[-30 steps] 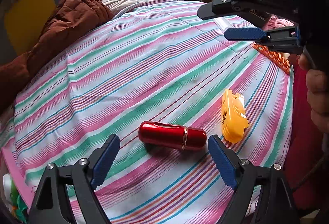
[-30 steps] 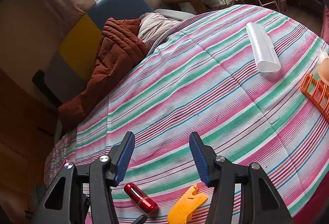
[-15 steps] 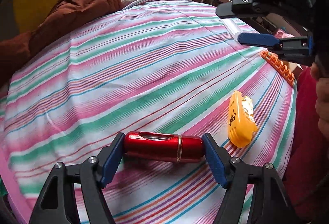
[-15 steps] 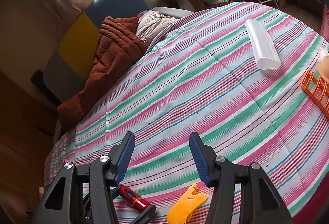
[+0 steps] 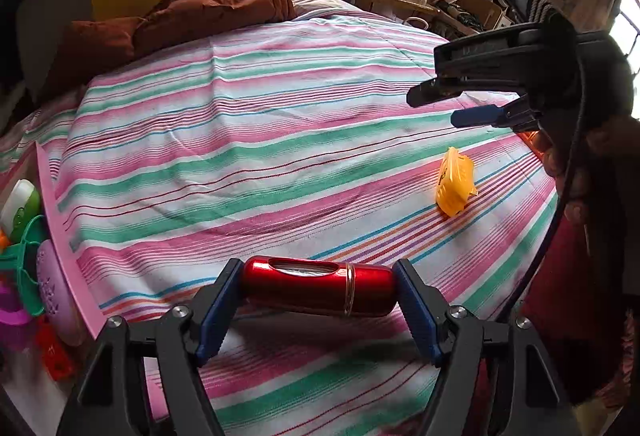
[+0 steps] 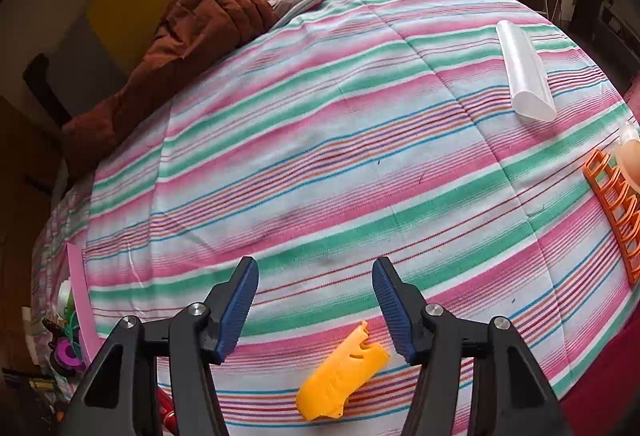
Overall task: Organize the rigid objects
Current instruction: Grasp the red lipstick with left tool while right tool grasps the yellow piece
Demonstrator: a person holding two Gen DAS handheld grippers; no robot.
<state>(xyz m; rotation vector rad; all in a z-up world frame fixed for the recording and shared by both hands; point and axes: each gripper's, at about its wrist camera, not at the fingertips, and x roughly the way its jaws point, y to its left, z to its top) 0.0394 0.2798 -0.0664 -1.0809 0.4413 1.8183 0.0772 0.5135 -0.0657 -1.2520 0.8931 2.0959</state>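
The red metal cylinder (image 5: pixel 318 290) is now clamped end to end between the pads of the left claw (image 5: pixel 318 310) and seems to be carried clear of the striped bedspread (image 5: pixel 280 140), where a second ago it lay loose on the fabric with the pads standing wide on either side. So the pick has been made, and what appears to be left for this piece is its delivery (the pink bin (image 5: pixel 60 236) of toys at the bed's left edge looks a likely home, though that is only a guess). The grip is held wide, because the cylinder is taken lengthwise. Further out, the yellow plastic piece (image 6: pixel 342 380) lies on the bedspread, and the right claw (image 6: pixel 316 310) has been brought down over it; its jaws are being opened, nothing is touched, and the piece is seen just below the pads. The translucent case (image 6: pixel 524 76) and the orange rack (image 6: pixel 616 216) are left lying well apart.
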